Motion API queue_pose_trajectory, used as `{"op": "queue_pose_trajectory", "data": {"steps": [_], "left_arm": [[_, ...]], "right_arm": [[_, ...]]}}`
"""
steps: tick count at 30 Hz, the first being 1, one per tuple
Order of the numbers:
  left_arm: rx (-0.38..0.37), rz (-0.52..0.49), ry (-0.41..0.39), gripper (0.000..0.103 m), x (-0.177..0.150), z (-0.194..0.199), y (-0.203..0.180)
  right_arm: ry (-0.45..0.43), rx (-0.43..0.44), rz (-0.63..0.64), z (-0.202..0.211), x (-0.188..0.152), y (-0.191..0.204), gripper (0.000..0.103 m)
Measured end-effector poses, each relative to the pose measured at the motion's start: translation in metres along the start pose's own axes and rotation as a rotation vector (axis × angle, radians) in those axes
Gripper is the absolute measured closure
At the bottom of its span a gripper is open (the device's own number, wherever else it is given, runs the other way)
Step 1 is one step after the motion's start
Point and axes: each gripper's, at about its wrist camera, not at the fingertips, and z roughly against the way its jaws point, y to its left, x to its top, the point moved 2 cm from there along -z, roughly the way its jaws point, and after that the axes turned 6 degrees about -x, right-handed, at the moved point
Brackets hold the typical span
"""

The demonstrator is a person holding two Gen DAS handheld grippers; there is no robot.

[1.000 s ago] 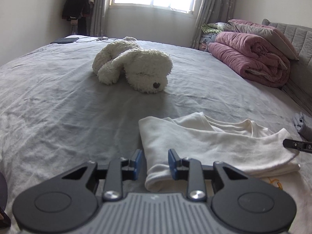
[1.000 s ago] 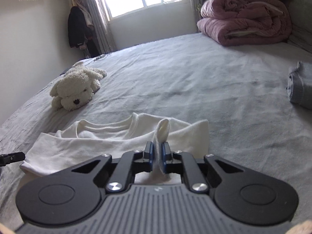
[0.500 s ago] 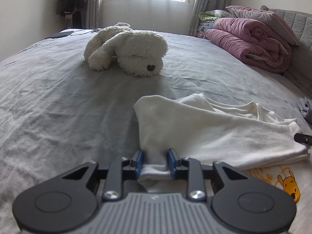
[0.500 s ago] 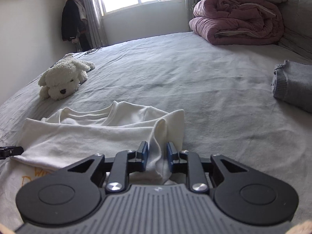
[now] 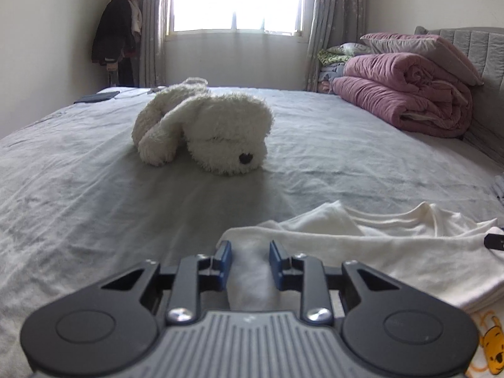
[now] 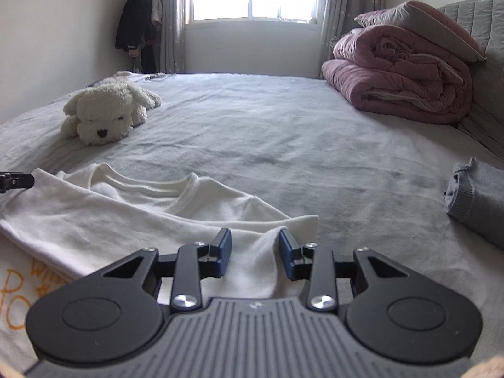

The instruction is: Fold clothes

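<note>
A white T-shirt [image 5: 378, 245] [image 6: 126, 214] lies on the grey bed sheet [image 5: 94, 195], its upper part folded over the yellow bear print [image 5: 493, 349]. My left gripper [image 5: 249, 249] sits low at the shirt's left edge. A soft fold of cloth lies between its blue pads [image 5: 224, 256], which stand apart and do not pinch it. At the shirt's right edge my right gripper [image 6: 255, 239] has its jaws opening. A loose peak of cloth stands between them, unpressed. Each view shows the other gripper's tip [image 5: 494, 241] [image 6: 15, 181] at the frame edge.
A white plush dog [image 5: 214, 129] [image 6: 104, 110] lies further up the bed. Rolled pink quilts [image 5: 406, 94] [image 6: 393, 72] and pillows sit against the grey headboard on the right. A folded grey garment [image 6: 478, 198] rests right of the shirt. A dark flat item [image 5: 96, 97] lies far left.
Both grippers have sunk toward the bed, laying the folded shirt down. The right jaws, pinched on a ridge of cloth a second ago, have opened and let it go.
</note>
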Motion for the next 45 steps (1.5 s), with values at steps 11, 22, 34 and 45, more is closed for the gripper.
{"op": "queue_pose_trajectory", "data": {"steps": [11, 22, 34, 45], "left_arm": [[-0.013, 0.073, -0.034, 0.072, 0.001, 0.013, 0.006], [-0.063, -0.050, -0.020, 0.072, -0.013, 0.044, -0.020], [0.042, -0.188, 0.032, 0.068, -0.025, 0.047, -0.043], [-0.035, -0.075, 0.108, 0.049, -0.038, 0.091, -0.047]], "right_arm": [[0.001, 0.011, -0.067, 0.010, 0.003, -0.008, 0.059], [-0.015, 0.070, -0.013, 0.052, -0.001, 0.010, 0.058], [0.037, 0.005, -0.026, 0.056, -0.007, 0.013, 0.054], [0.000, 0.077, 0.002, 0.109, -0.010, 0.024, 0.041]]}}
